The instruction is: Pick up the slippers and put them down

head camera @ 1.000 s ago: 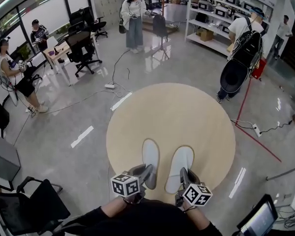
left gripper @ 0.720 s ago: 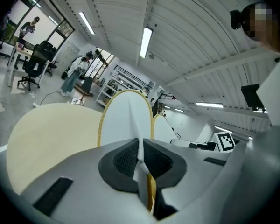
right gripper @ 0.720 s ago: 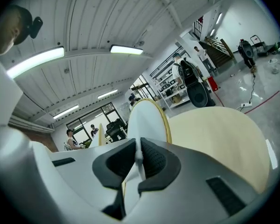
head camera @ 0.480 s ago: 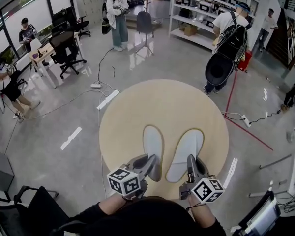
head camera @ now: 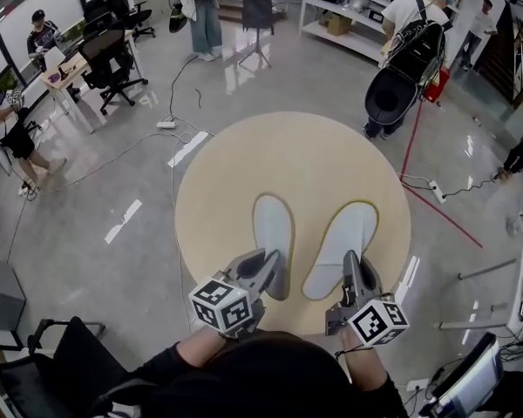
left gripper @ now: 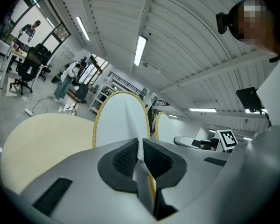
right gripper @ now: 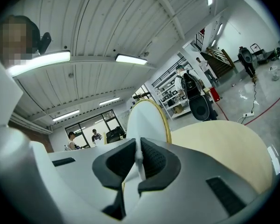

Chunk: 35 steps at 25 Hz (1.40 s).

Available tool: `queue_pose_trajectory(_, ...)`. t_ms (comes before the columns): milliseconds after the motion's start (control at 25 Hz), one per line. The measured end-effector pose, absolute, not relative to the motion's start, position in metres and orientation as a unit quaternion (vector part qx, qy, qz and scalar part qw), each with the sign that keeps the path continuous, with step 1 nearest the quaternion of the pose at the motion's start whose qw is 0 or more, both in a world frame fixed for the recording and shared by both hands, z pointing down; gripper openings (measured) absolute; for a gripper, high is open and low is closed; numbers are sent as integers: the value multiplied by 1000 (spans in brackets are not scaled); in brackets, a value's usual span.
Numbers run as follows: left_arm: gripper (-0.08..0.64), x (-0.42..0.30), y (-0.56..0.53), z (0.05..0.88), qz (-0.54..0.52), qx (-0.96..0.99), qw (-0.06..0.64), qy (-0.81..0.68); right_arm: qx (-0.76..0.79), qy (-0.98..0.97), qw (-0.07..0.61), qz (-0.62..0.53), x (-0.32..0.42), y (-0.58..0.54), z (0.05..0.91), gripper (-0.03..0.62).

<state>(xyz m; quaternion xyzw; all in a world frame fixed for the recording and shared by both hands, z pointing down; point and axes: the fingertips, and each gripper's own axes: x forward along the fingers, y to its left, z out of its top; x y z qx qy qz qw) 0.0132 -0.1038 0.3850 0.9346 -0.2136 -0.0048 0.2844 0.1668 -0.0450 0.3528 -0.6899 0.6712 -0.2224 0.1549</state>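
White and flat, the left slipper [head camera: 273,229] is a thin, soft-looking sole with a narrow yellow rim. The left gripper [head camera: 263,275] holds it by its near end. Its twin, the right slipper [head camera: 342,242], is taken the same way by the right gripper [head camera: 352,277]. In each gripper view the grey fingers [left gripper: 119,160] are closed tight, their dark ribbed pads pinching a thin white edge of the slipper between them, with no gap to either side.

Gripping at the near end seems meant to leave the long, rounded body free, so it juts forward over the round, pale beige worktop [head camera: 244,159]. That would let each slipper be lowered flat without the fingers meeting the surface first. Both grippers point roughly level, and the slippers lie side by side, slightly splayed and not touching each other.

From the gripper views both slippers appear to be held clear of the smooth, matt worktop, not resting on it, so the pick-up looks done and the putting down is not yet done. The soles look light and limp enough to sag, so a slow, level descent would suit them
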Motion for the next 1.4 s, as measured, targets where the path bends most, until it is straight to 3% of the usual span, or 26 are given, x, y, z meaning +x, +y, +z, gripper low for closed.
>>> queue_pose_trajectory(720,31,60,-123,411,17,936,318,-149,-744,606,156,-233,205,-32,379,29)
queue_pose_trajectory(1080,31,133,-95,454,61,926,337,-158,-748,585,167,-264,289,-4,429,29)
queue_pose_trajectory(1400,31,253,-75,464,84,909,351,-208,-709,614,157,-310,412,-12,454,29)
